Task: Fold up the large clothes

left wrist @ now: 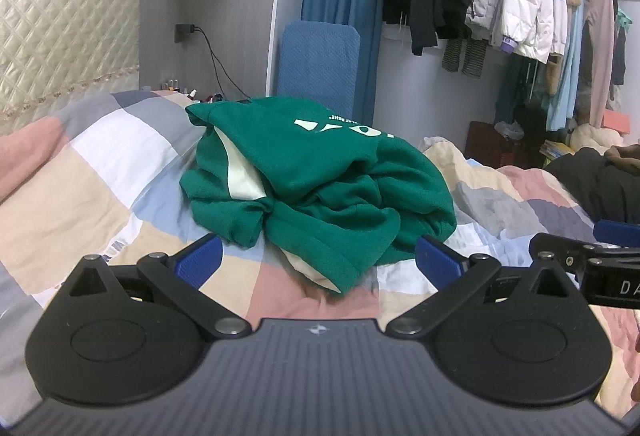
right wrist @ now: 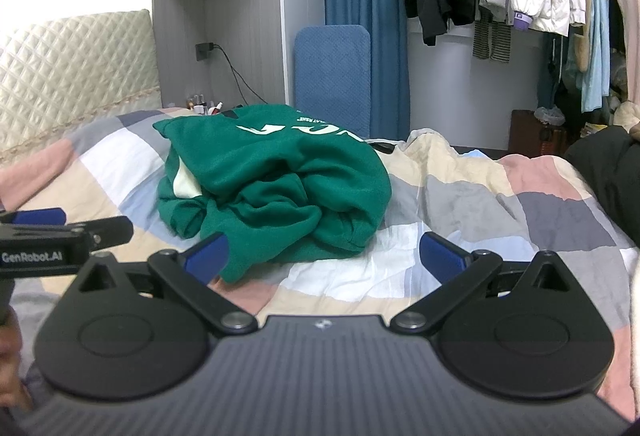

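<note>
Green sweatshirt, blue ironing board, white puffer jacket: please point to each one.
green sweatshirt (left wrist: 320, 172), left wrist view, crumpled body
blue ironing board (right wrist: 332, 76), right wrist view, padded cover
white puffer jacket (left wrist: 524, 0), left wrist view, sleeve

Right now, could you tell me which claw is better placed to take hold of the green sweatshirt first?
Left, probably. The green sweatshirt has its near hem lying between the open left claw fingers, while the open right claw mostly frames bare quilt, with the garment off to its left.
</note>
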`<state>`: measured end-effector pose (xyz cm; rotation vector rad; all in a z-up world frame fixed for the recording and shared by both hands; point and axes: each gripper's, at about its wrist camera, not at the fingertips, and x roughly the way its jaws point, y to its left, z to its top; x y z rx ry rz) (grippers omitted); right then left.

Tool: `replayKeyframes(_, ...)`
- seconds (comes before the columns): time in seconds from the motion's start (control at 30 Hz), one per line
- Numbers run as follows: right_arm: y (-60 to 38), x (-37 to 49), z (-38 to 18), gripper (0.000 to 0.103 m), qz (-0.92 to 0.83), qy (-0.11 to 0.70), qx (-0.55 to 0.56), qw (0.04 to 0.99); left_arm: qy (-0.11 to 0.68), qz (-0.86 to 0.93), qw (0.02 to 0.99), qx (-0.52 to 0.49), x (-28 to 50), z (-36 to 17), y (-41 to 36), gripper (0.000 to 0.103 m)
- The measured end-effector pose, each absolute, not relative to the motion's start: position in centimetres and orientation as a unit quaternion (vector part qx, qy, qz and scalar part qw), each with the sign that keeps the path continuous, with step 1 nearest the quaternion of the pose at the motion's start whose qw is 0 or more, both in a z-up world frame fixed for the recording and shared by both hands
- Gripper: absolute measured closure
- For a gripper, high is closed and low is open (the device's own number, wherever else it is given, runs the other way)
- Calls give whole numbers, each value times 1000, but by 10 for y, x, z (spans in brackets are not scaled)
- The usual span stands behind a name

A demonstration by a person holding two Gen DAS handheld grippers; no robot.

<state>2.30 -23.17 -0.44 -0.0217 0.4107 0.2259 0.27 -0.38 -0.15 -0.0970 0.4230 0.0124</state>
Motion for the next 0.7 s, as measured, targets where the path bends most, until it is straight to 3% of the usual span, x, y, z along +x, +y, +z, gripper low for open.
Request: replayKeyframes(0.7, -234, 24, -8, 0, 102, 212, -13, 972, 208, 6, 977, -53, 1, -2, -2, 0)
